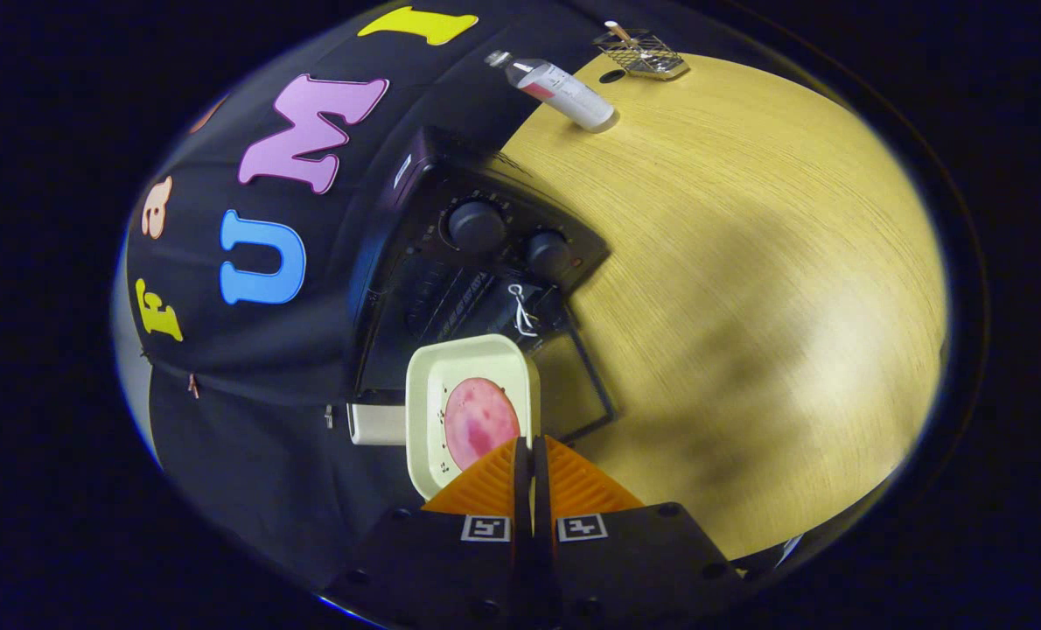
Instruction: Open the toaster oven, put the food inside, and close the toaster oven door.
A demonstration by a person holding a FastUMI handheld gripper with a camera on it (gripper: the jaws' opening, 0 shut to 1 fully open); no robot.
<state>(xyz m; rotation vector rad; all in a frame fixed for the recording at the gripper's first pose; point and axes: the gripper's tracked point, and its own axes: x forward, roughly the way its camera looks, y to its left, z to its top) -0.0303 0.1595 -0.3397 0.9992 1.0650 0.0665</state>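
Wood-grain table (748, 262) runs out beyond the gripper, w/ the black toaster oven (477, 262) standing at its edge against the booth's dark cloth wall. Oven door (573, 385) is already down and open, lying flat toward the gripper; 2 knobs (512, 241) sit on the control panel beside the cavity.

Gripper (531, 464) fingers are pressed nearly together, clamped on the near rim of a pale square tray (468, 367). Tray carries 1 round pink slice of food (479, 420), lying flat approx in the middle. Tray looks to hang just above the open door, its far edge right at the cavity mouth.

Step in hand, I'd say: slide tray into the oven. To do it well, keep tray level so the slice doesn't slip, line far edge square w/ the opening, push straight in over the door w/o scraping it, and let go only once tray rests on the rack inside.

Farther off on the table: a plastic bottle (560, 87) lying on its side, and a small wire rack (643, 52) beyond it. Both well apart from the oven, no obstruction.
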